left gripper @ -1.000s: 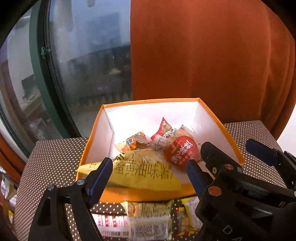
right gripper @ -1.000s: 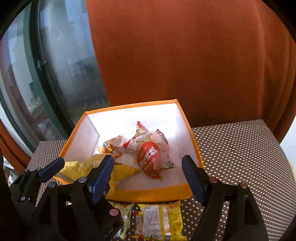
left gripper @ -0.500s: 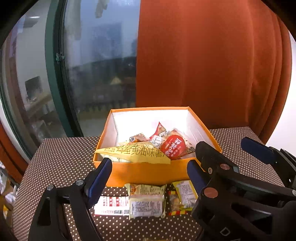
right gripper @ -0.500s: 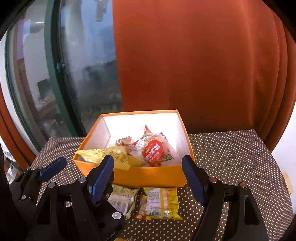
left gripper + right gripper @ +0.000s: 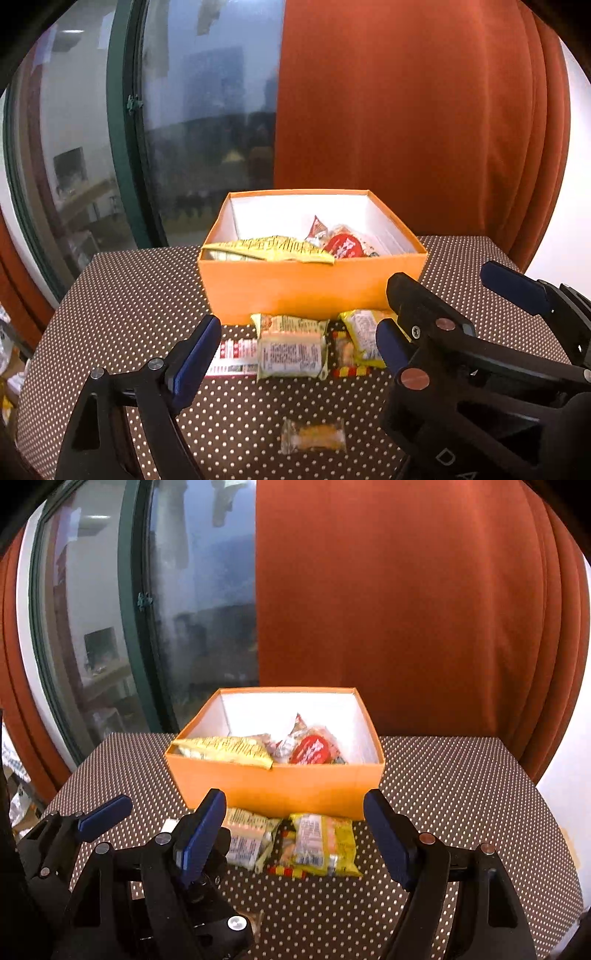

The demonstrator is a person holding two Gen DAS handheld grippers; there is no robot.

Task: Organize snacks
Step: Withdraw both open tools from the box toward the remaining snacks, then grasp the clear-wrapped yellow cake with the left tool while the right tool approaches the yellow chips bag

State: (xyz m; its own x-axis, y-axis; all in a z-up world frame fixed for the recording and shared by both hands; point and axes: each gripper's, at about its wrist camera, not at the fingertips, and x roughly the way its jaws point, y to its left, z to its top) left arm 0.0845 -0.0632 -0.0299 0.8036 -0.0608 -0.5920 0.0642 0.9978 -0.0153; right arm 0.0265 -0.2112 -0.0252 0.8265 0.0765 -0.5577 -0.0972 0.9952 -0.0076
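Note:
An orange box (image 5: 310, 291) (image 5: 280, 786) stands on the dotted table and holds a large yellow bag (image 5: 266, 249) (image 5: 225, 749), a red packet (image 5: 345, 246) (image 5: 310, 749) and other snacks. Loose packets lie in front of it: a red-and-white one (image 5: 236, 352), a pale yellow one (image 5: 290, 350) (image 5: 247, 838), a yellow one (image 5: 364, 338) (image 5: 321, 843), and a small clear one (image 5: 314, 437) nearer me. My left gripper (image 5: 295, 347) is open and empty, above the loose packets. My right gripper (image 5: 295, 830) is open and empty, beside it on the right.
The brown dotted table (image 5: 122, 295) (image 5: 461, 782) ends at a window (image 5: 184, 129) on the left and an orange curtain (image 5: 406, 110) behind. The right gripper's body (image 5: 480, 369) fills the lower right of the left wrist view.
Both grippers have drawn back and away from the box; the box looks smaller and the loose packets in front of it, plus the small clear one, have come into view.

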